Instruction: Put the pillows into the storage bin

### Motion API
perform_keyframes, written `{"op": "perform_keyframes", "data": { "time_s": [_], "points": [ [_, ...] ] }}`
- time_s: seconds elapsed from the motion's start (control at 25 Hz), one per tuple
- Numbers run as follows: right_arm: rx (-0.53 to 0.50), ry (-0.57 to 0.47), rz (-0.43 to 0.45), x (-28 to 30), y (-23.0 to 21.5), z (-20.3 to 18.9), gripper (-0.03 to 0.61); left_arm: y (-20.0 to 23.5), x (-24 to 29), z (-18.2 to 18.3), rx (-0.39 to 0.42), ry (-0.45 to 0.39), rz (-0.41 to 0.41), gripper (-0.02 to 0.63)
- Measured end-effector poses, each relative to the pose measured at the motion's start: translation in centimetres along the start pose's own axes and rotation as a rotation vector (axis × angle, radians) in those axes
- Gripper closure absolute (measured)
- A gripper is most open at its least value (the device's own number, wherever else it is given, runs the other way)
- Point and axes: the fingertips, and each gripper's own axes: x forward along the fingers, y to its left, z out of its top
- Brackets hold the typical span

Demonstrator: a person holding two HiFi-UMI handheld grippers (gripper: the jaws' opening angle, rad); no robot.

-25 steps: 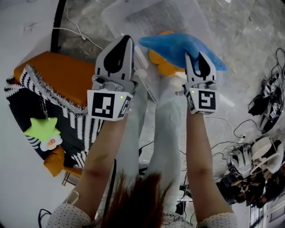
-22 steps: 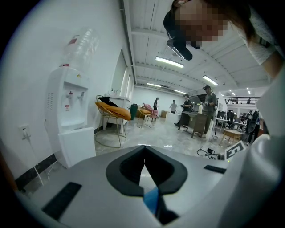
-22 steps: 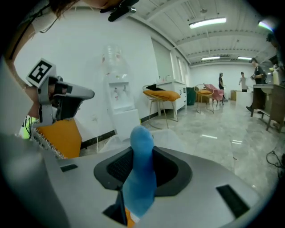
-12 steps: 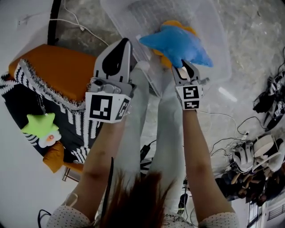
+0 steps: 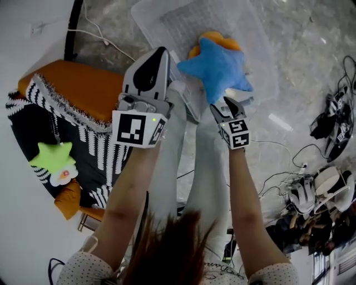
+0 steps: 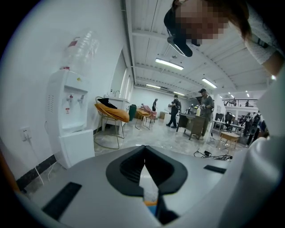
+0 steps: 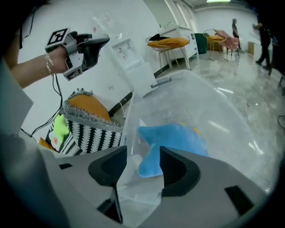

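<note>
Left tongs (image 5: 159, 52): pressed together, pad on pad. They are held raised beside the bin and well apart from every pillow. The left gripper view looks past them into a hall with a water dispenser (image 6: 67, 107) against the wall.

Right tongs (image 7: 143, 156): the jaws are opening. One point of the blue star pillow (image 5: 217, 64) lies between them. The right gripper view shows a gap between the pillow and one pad, so the pillow is not clamped. It sits close against the other pad, and whether it touches cannot be told.

Storage bin (image 5: 167, 16): clear plastic, standing on the floor in front of the person's legs.

Blue star pillow: inside the bin, near its closer wall, with its lowest point directed at the right tongs. It rests over an orange pillow (image 5: 214, 39), which shows only at the blue pillow's far edge.

Remaining items lie outside the bin, to the person's left:
- an orange cushion (image 5: 72, 92) with a fringed edge
- a black-and-white striped pillow (image 5: 94, 145) just beside the cushion
- a green star plush (image 5: 53, 158) resting on the striped pillow

What carries this group cannot be told.

Floor, right side: cables (image 5: 278, 178) and shoes (image 5: 311, 200), well apart from the bin.
</note>
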Motion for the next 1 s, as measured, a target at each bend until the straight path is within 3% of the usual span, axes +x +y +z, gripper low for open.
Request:
{"op": "perform_keyframes", "data": {
  "time_s": [0.32,0.6,0.76,1.0],
  "points": [
    [-0.063,-0.314,-0.13,-9.0,-2.9,16.2,0.568,-0.2,-0.8,6.9,0.012,-0.031,0.028,0.611],
    [-0.124,-0.623,-0.172,-24.9,1.1,30.9,0.568,-2.3,-2.6,18.8,-0.031,-0.124,-0.024,0.611],
    [-0.203,-0.768,-0.19,-35.0,4.2,38.6,0.569,-3.9,-3.6,27.0,0.011,-0.168,-0.054,0.611],
    [-0.328,-0.92,-0.207,-47.5,11.0,45.5,0.569,-6.4,-7.5,35.8,0.089,-0.22,-0.039,0.611]
  ]
}}
